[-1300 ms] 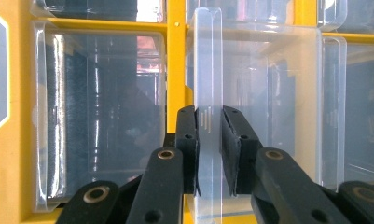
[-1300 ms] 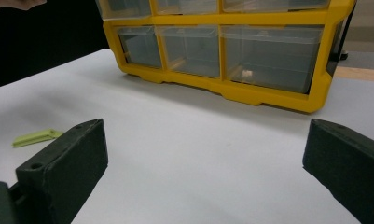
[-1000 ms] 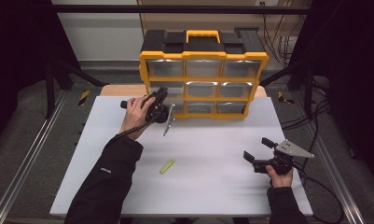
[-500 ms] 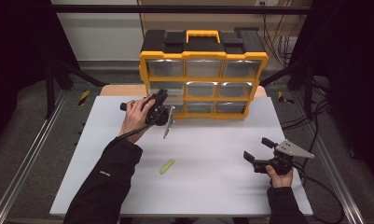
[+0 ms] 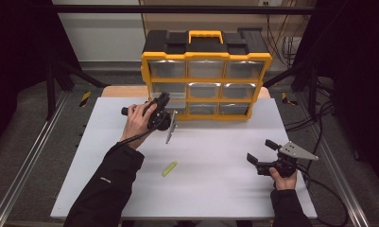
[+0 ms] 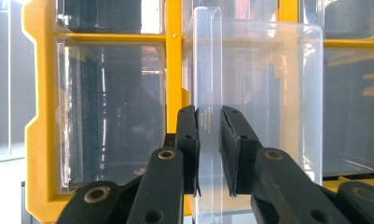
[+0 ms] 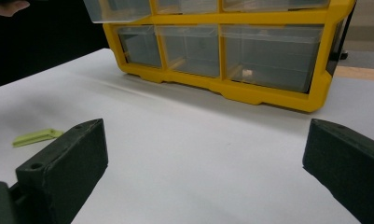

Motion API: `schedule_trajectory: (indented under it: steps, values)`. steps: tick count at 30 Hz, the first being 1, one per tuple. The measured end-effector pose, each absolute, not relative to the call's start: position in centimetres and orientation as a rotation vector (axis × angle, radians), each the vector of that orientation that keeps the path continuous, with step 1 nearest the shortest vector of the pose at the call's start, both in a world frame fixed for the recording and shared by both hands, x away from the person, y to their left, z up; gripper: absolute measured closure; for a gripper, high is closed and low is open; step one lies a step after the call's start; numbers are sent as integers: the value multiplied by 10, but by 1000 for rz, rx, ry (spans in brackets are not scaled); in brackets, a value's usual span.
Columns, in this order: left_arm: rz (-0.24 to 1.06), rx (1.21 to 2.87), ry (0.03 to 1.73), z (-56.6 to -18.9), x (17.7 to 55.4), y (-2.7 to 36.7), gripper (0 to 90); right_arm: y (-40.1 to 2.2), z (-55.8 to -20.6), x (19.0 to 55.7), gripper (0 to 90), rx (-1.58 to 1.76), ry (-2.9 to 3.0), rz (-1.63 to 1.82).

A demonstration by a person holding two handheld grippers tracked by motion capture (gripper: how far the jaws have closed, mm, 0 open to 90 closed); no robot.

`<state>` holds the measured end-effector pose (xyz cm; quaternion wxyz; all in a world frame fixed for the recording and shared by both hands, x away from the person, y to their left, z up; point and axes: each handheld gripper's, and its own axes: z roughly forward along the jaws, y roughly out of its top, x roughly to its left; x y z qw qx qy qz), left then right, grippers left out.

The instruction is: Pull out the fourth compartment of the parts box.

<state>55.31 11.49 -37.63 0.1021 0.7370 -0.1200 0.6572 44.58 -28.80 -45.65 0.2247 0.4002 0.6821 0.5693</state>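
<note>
A yellow-and-black drawer organizer (image 5: 206, 56) with clear drawers stands at the back of the white table (image 5: 215, 189). Its left middle-row clear drawer (image 6: 268, 93) is slid partly out, and the right gripper view shows it (image 7: 117, 11) jutting past the frame. My left gripper (image 6: 209, 116) is shut on that drawer's upright front tab, one pad on each side. From above, the left gripper (image 5: 162, 113) sits at the organizer's lower left corner. Low at the table's right, my right gripper (image 5: 261, 150) is open and empty, its jaws (image 7: 205, 135) wide and facing the organizer (image 7: 268, 95).
A small yellow-green piece (image 5: 169, 168) lies flat on the table between the two hands, left of the right gripper's jaws (image 7: 35, 136). A small pale item (image 7: 246, 72) sits inside the bottom-row right drawer. Dark frame rails and cables flank the table.
My left gripper has drifted slightly toward the near side, still on the drawer tab. The right gripper has not moved.
</note>
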Motion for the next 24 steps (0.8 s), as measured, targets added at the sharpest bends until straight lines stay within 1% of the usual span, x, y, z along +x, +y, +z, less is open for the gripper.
schedule_trajectory:
  steps: [24]
  values:
    - [1950,2165,-362,-377,541,115,779,-288,-456,446,5,1105,1882,1570]
